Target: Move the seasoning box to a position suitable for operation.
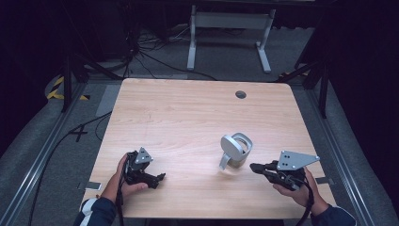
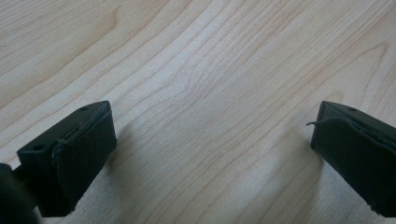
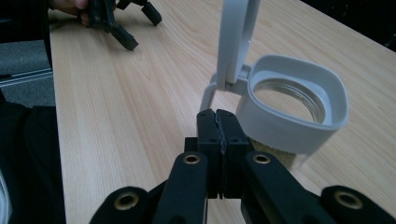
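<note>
— Where does the jar (image 1: 236, 150) stand?
— On the wooden table (image 1: 188, 113), right of centre, upright, its white hinged lid (image 3: 236, 42) raised; the contents look grainy, perhaps.
— And your tongs?
— My right gripper (image 3: 218, 122) sits just beside the jar, jaws pressed together, empty. My left gripper (image 2: 210, 140) rests well apart, jaws spread wide over bare wood.

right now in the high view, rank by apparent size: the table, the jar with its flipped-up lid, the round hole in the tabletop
1. table, by far the largest
2. jar
3. hole, smallest; it sits farther from the camera, but the gap is clear
</note>
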A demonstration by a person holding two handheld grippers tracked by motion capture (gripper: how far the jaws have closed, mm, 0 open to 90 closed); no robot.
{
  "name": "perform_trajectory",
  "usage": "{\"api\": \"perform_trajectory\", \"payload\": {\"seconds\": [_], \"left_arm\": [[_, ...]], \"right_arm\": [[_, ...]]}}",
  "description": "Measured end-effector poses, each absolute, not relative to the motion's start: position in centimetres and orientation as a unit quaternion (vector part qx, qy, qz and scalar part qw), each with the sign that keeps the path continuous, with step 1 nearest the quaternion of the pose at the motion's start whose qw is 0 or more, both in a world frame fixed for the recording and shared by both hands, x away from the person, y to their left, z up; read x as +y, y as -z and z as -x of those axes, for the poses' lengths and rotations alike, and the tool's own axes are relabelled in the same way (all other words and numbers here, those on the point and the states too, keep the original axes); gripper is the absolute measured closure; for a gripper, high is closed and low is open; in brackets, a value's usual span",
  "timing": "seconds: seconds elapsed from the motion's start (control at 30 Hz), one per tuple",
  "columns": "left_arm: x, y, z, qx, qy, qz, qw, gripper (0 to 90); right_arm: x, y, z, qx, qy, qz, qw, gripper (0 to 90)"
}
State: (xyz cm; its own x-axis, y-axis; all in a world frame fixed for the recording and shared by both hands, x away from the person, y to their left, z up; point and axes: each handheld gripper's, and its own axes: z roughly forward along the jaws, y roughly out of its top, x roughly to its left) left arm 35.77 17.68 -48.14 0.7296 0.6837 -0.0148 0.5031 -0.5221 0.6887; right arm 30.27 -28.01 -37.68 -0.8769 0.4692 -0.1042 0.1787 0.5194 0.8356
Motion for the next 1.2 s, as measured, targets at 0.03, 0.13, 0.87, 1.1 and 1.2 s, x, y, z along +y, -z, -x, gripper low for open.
{"api": "perform_trajectory", "payload": {"seconds": [0.03,0.13,0.87,1.1,1.2], "left_arm": [[17.7,48.1,-35.8,0.344,-0.13,-0.863,0.347,0.4],[17.7,48.1,-35.8,0.344,-0.13,-0.863,0.347,0.4],[17.7,48.1,-35.8,0.343,-0.131,-0.863,0.346,0.5],[17.7,48.1,-35.8,0.343,-0.13,-0.863,0.347,0.5],[17.7,48.1,-35.8,0.343,-0.13,-0.863,0.347,0.5]], "right_arm": [[-27.7,37.5,-30.3,0.857,-0.454,-0.187,0.16,89.5],[-26.9,37.2,-30.4,0.856,-0.458,-0.178,0.161,89.5],[-25.0,36.1,-30.4,0.855,-0.465,-0.158,0.166,89.5],[-24.5,35.8,-30.6,0.853,-0.467,-0.154,0.172,89.5],[-24.4,35.7,-30.6,0.853,-0.468,-0.154,0.173,89.5]]}}
